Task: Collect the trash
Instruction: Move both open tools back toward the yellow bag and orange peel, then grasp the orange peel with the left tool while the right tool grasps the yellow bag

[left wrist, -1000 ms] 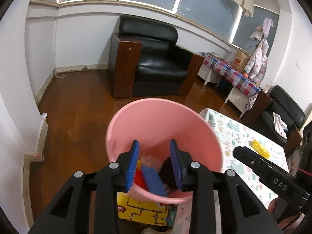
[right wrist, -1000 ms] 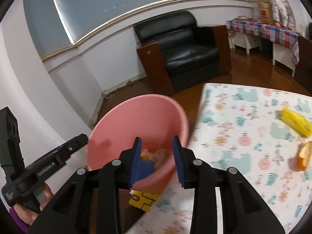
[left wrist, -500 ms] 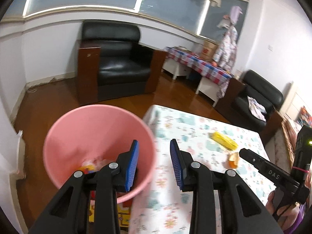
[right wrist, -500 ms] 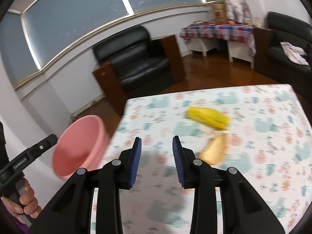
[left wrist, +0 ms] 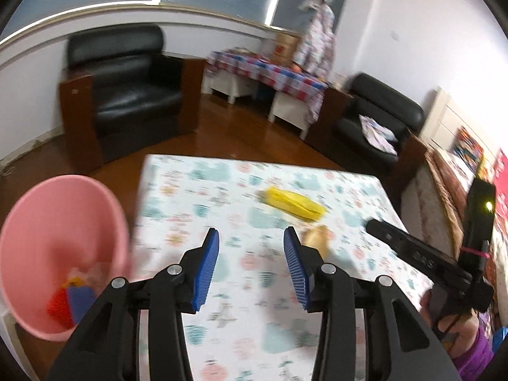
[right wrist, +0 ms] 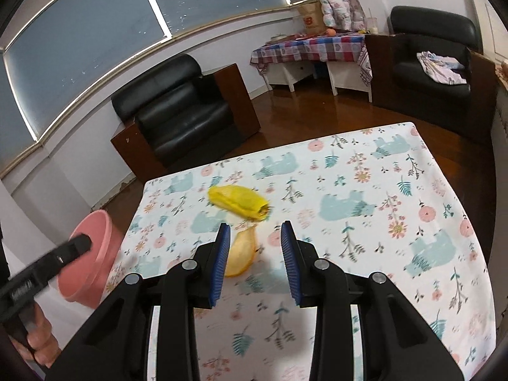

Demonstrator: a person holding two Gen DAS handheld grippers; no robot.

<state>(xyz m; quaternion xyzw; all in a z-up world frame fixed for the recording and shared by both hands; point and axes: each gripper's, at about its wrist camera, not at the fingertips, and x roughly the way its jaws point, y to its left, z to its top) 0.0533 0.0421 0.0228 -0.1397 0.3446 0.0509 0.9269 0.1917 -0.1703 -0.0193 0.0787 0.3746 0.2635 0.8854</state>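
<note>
A table (right wrist: 365,190) under a white cloth printed with bears and flowers is filling the lower half of both wrist views. A pink bin (left wrist: 60,238) is standing off the table's edge at nine o'clock in the left wrist view, with red and blue scraps lying at its bottom. The left gripper (left wrist: 250,238) is hanging over the cloth, its jaws opening with nothing between them. The right gripper (right wrist: 255,231) is hovering with its blue pads apart and empty. A yellow wrapper (right wrist: 238,201) is lying on the cloth at twelve o'clock from the right gripper, and a pale orange peel (right wrist: 243,250) is sitting just beside it, beyond the fingertips at about eleven o'clock.
</note>
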